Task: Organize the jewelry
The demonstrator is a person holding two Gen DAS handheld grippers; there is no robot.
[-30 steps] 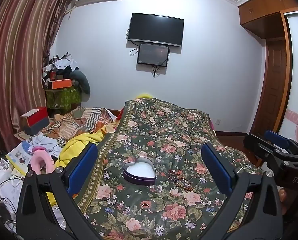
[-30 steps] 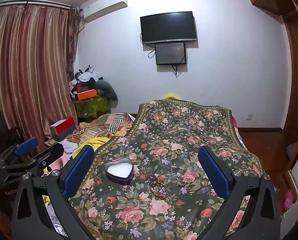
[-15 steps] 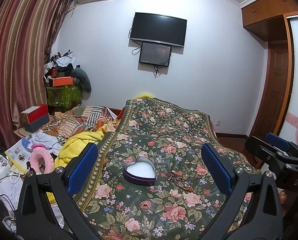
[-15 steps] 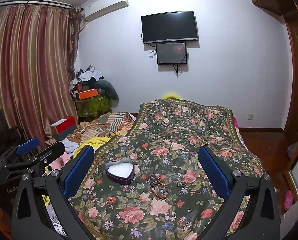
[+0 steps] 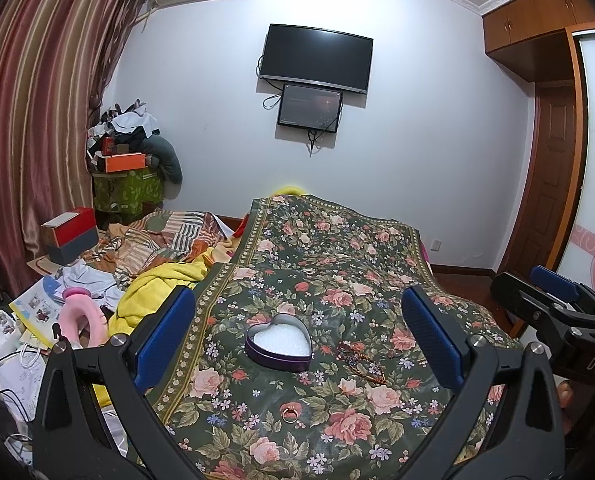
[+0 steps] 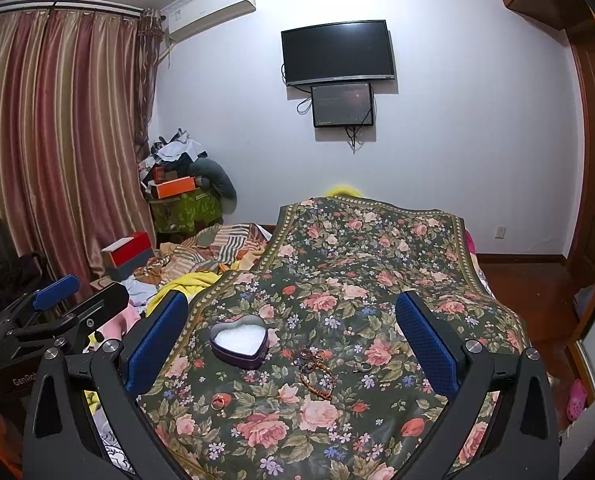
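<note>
A purple heart-shaped tin [image 5: 278,342] with a white lining lies open on the floral bedspread [image 5: 329,248]; it also shows in the right wrist view [image 6: 239,341]. A beaded bracelet [image 5: 360,363] lies just right of it, seen too in the right wrist view [image 6: 315,372]. A gold ring [image 5: 289,414] lies nearer me, and shows in the right wrist view [image 6: 217,401]. A small silver ring [image 6: 363,367] lies right of the bracelet. My left gripper [image 5: 297,336] is open and empty above the tin. My right gripper [image 6: 291,340] is open and empty, beside it to the right [image 5: 553,312].
Rumpled yellow and striped bedding [image 5: 165,256] lies left of the bedspread. A red and grey box [image 5: 69,236], a pink cushion [image 5: 83,320] and papers clutter the left side. Curtains [image 5: 29,120] hang at left; a wooden door [image 5: 553,184] is at right.
Both grippers have tilted slightly upward and drifted a little; the tin and jewelry sit a touch lower in the views. Nothing was grasped or moved on the bed.
</note>
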